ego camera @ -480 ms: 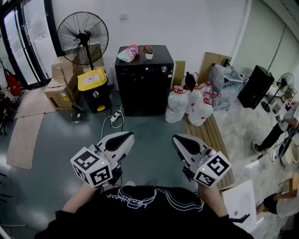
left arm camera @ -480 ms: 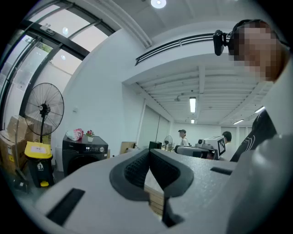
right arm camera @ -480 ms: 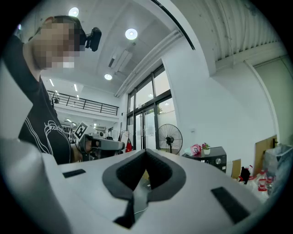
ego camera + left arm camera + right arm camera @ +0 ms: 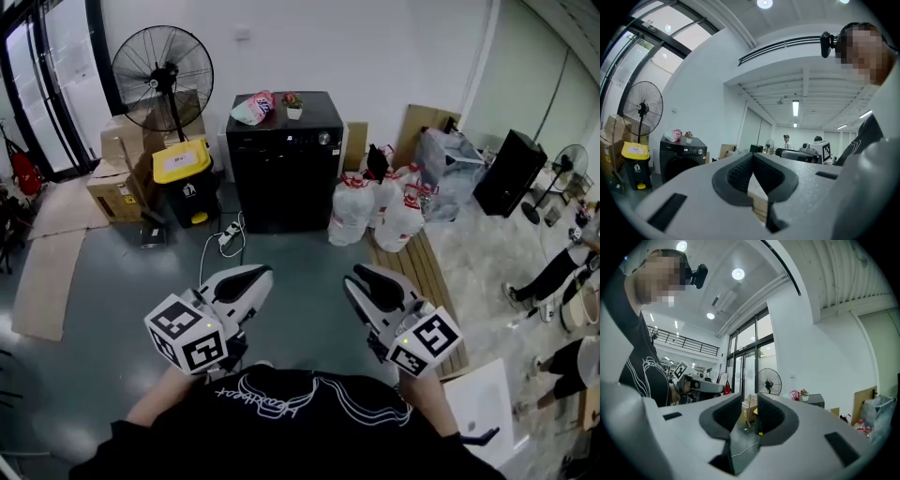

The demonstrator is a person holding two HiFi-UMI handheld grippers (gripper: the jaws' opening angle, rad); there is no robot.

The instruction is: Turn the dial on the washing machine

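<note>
The black washing machine [image 4: 286, 169] stands against the far wall, its small silver dial [image 4: 323, 138] on the top control strip. In the head view both grippers are held low near my body, well short of the machine. My left gripper [image 4: 255, 273] has its jaws closed tip to tip with nothing between them. My right gripper [image 4: 360, 276] shows a narrow gap between its pads, also empty. In the left gripper view my left gripper [image 4: 753, 155] has the machine [image 4: 682, 161] and dial [image 4: 700, 151] far off to the left. My right gripper [image 4: 749, 397] has the machine [image 4: 814, 401] to its right.
A pink bag [image 4: 255, 108] and a small potted plant [image 4: 294, 105] sit on the machine. A standing fan [image 4: 162, 70], yellow-lidded bin [image 4: 186, 178] and cardboard boxes [image 4: 117, 178] are on its left, with a power strip [image 4: 228, 236] on the floor. White bags [image 4: 375, 211] and a wooden pallet [image 4: 422, 272] lie right.
The head view has shifted slightly. Both grippers stay in about the same place. People at the right edge have moved.
</note>
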